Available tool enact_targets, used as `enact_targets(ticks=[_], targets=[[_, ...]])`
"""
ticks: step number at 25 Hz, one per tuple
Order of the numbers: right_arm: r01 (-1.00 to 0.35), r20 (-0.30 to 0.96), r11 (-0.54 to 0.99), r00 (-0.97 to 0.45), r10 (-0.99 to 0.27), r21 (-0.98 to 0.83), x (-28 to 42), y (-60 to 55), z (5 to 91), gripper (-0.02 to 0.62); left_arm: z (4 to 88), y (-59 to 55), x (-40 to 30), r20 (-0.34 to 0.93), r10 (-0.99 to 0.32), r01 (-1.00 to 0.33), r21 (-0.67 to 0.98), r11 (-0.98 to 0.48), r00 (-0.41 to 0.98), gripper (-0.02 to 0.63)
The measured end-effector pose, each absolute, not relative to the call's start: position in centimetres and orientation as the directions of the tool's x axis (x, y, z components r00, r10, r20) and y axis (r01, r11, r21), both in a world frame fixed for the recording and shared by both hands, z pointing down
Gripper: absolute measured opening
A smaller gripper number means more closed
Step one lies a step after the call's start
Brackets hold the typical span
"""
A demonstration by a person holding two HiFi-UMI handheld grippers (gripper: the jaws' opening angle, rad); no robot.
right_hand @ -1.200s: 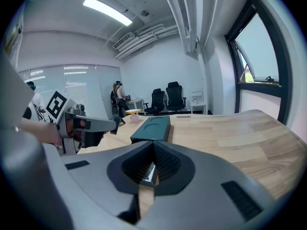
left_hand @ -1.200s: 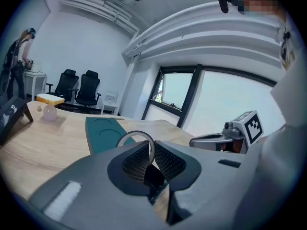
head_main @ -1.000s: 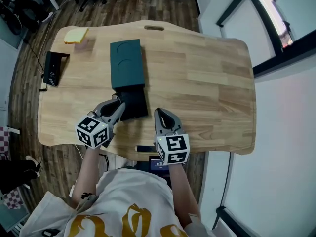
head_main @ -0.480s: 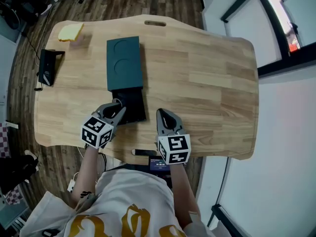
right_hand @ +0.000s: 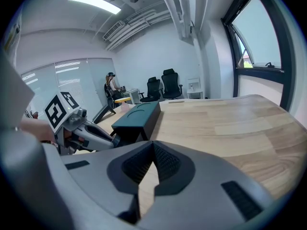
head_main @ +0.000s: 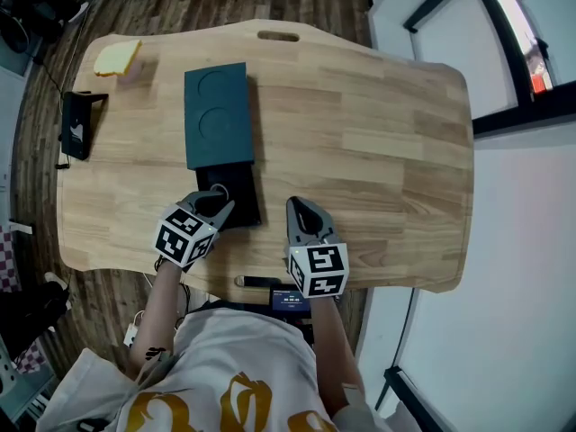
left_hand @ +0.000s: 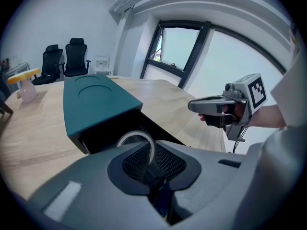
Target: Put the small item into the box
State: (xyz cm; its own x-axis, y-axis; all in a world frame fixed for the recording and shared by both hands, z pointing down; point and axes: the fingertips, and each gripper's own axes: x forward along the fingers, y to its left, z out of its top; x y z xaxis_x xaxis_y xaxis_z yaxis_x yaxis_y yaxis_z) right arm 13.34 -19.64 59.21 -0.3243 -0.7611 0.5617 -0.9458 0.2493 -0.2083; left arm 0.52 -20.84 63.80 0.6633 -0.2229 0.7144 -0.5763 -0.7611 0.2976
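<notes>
Head view: far left of frame has a black angled stand [head_main: 76, 124] and a yellow sponge-like block [head_main: 113, 58], neither in use. Both sit on the pale wooden table [head_main: 378, 124].

Left gripper [head_main: 216, 202] sits lower left of centre. In the left gripper view its jaws are pinched together on the lower band of the thin silvery ring [left_hand: 136, 132]. The ring hangs right at the mouth of the black pull-out drawer [head_main: 243, 192] of the dark teal rectangular box [head_main: 216, 115]. I can't tell if it touches the drawer floor.

Progress, as a judgement: pick-up is done and the carry to the box is about done. What remains is lowering the ring in, letting go, and likely pushing the drawer shut.

Orientation: the ring stands on edge, upright. Its hole faces roughly along the jaws toward the box's dark opening. It's round, so there's no real long axis. The box's long axis runs from lower centre to the top of the frame, drawer end nearest the person.

Right gripper [head_main: 299, 207], centre-right, rests over bare wood well apart from the box. Its jaw tips are together with nothing between them.
</notes>
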Motion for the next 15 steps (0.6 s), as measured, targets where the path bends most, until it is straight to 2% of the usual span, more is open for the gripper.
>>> enact_targets(ticks=[15], targets=[[-0.949, 0.599, 0.220, -0.314, -0.737, -0.227, 13.9, -19.5, 61.5, 0.003, 66.1, -20.2, 1.8, 0.844, -0.041, -0.539, 0.303, -0.786, 0.535, 0.038]])
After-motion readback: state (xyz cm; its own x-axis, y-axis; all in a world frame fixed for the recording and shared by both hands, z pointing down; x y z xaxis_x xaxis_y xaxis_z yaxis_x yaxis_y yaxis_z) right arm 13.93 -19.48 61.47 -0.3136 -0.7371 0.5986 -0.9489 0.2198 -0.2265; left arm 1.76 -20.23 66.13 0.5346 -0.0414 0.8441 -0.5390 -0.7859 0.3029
